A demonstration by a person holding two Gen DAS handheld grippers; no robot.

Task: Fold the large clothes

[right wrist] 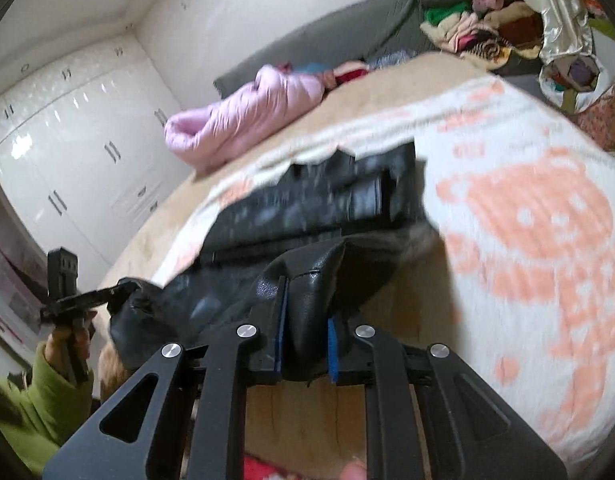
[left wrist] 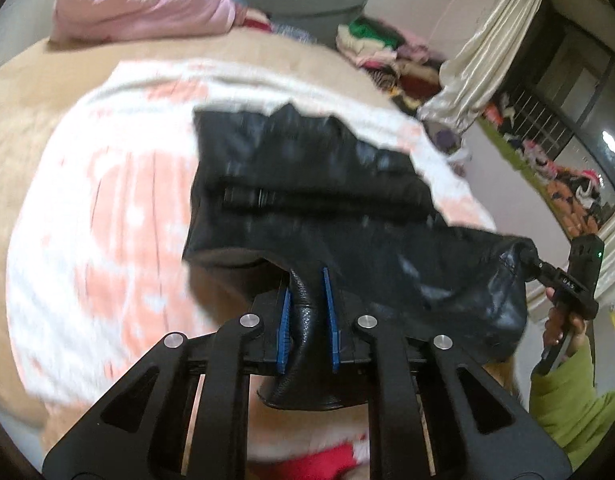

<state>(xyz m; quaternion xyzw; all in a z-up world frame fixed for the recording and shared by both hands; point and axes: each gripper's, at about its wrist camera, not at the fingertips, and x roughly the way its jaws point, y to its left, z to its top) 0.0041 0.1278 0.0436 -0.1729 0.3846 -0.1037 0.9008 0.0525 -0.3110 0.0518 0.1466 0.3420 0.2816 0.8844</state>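
Both claws are clamped on the black leather jacket (left wrist: 307,184): left gripper (left wrist: 307,300) and right gripper (right wrist: 305,304) each pinch an edge (blurry), above the pink-patterned blanket (right wrist: 527,220)

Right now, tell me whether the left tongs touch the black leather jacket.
Touching. The left wrist view shows the left tongs pinching a fold of the black leather jacket.

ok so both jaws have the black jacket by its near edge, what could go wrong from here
The left gripper and right gripper each pinch only a narrow fold of the black leather jacket; smooth leather might slip out under its own weight.

Most of the jacket still lies on the white and pink blanket, so lifting could drag or rumple it.

Uneven pulling may twist the sagging edge between the grips.
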